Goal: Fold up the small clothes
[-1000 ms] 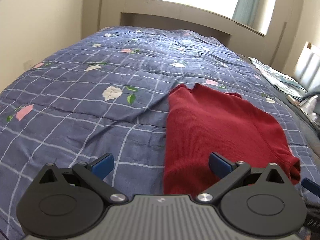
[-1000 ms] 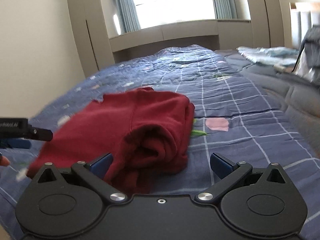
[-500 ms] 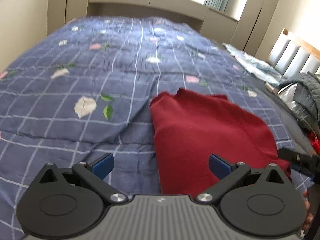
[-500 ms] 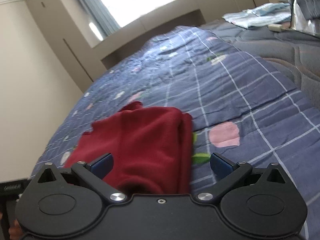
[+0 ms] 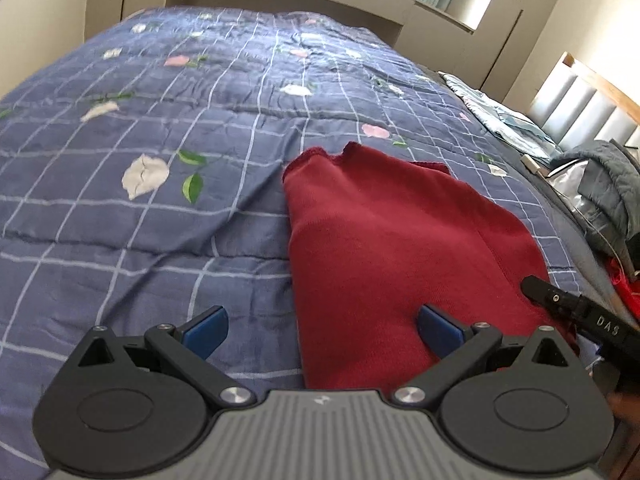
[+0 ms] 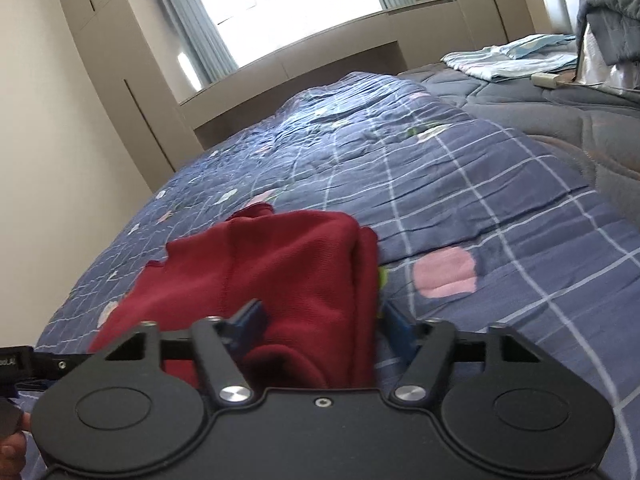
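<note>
A dark red knit garment [image 5: 380, 240] lies folded lengthwise on the blue checked floral quilt [image 5: 160, 220]. My left gripper [image 5: 320, 320] is open over the garment's near left corner: its left finger is over quilt, its right finger over red cloth. In the right wrist view the garment [image 6: 280, 264] shows a thick folded right edge. My right gripper [image 6: 322, 320] straddles that near right edge, its jaws closing with the bunched red cloth between them. The right gripper's black body [image 5: 580, 316] shows at the garment's near right corner in the left wrist view.
A grey jacket [image 5: 608, 184] and something bright red [image 5: 624, 284] lie at the bed's right side. Folded light blue cloth [image 6: 512, 60] rests on a grey blanket [image 6: 560, 120] far right. The quilt [image 6: 480, 184] stretches toward the window wall, with a padded headboard [image 5: 580, 108] at right.
Both grippers have come down closer to the garment's near edge. The right gripper's jaws have narrowed from wide open around the red fold. The left jaws stay wide.
</note>
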